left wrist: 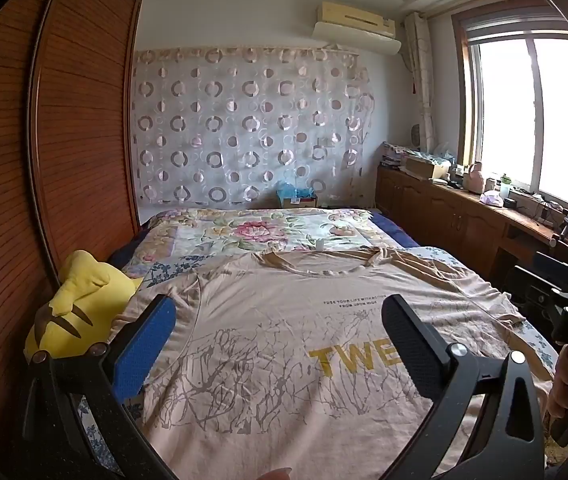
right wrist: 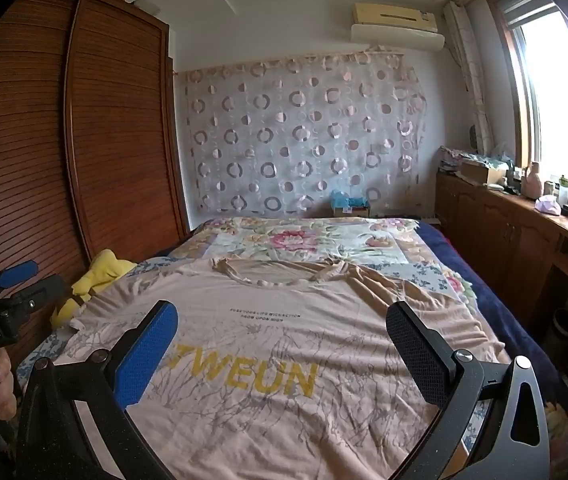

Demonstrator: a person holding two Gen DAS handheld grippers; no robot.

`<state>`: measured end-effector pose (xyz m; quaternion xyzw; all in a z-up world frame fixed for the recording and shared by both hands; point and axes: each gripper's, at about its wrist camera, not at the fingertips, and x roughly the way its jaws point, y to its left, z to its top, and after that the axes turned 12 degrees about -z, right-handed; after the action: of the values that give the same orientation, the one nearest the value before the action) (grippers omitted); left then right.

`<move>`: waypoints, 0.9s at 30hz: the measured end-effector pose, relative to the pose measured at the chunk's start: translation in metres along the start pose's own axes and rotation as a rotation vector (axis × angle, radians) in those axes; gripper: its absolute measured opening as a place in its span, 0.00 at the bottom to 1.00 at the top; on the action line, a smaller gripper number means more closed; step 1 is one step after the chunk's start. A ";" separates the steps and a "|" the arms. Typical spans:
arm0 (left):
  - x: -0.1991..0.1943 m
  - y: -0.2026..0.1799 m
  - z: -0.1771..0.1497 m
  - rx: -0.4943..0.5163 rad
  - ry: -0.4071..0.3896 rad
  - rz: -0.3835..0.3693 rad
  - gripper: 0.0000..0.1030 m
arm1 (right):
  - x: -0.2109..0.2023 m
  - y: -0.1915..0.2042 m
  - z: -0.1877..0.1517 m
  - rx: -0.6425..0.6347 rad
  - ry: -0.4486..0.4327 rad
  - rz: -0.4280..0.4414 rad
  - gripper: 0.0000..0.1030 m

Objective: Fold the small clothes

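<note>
Beige T-shirt (left wrist: 268,344) is spread flat, print up, on the bed (left wrist: 268,228), ready for folding. Left gripper (left wrist: 280,344) and right gripper (right wrist: 284,350) are held above it, fingers wide, nothing gripped.

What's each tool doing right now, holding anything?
Left tool: open, empty, above the T-shirt.
Right tool: open, empty, above the same shirt.
</note>
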<state>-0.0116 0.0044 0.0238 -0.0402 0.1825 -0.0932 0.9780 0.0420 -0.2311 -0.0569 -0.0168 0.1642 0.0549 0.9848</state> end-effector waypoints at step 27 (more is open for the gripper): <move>0.009 0.034 -0.011 -0.017 0.076 0.026 1.00 | 0.029 0.018 -0.001 -0.053 0.051 0.071 1.00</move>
<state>-0.0013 0.0355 0.0067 -0.0424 0.2209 -0.0805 0.9711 0.0667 -0.2103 -0.0677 -0.0385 0.1881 0.0935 0.9769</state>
